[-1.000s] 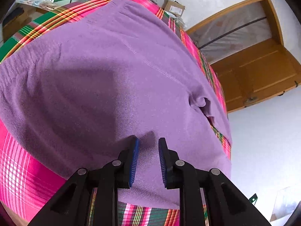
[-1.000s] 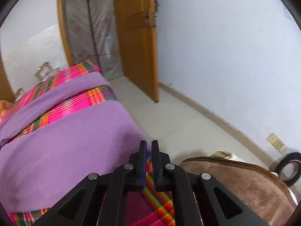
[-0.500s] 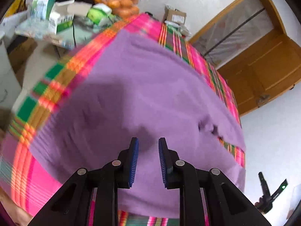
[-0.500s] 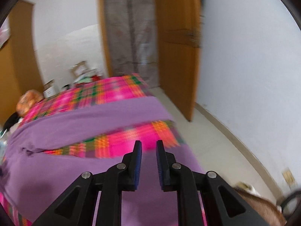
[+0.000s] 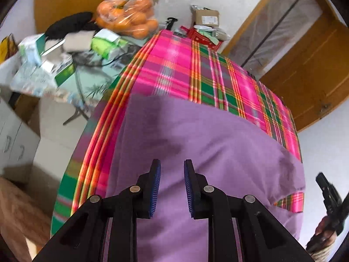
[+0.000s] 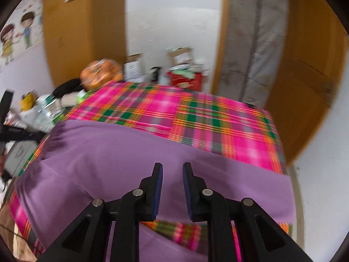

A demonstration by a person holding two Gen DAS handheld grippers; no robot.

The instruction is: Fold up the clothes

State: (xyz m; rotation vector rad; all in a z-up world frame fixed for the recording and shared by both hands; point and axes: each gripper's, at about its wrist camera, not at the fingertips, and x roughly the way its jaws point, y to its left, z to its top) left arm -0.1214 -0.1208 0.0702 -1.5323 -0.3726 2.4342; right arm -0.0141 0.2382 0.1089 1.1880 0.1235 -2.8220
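Note:
Purple trousers lie spread flat across the near half of a table draped in a pink, green and orange plaid cloth. My left gripper hovers above the garment, open, nothing between its blue pads. In the right wrist view the same purple trousers show their gathered waistband at the left and a gap of plaid between the two legs at the bottom. My right gripper is also open and holds nothing, raised over the cloth. The right gripper's black body shows at the left view's right edge.
A bag of oranges, boxes and packets crowd a side table at the left. Cardboard boxes sit beyond the table's far end. A wooden door stands at the right. The far half of the plaid cloth is bare.
Both grippers have pulled up and back from the trousers, so more of the table and room shows. The right gripper went from shut to open; the left stayed open.

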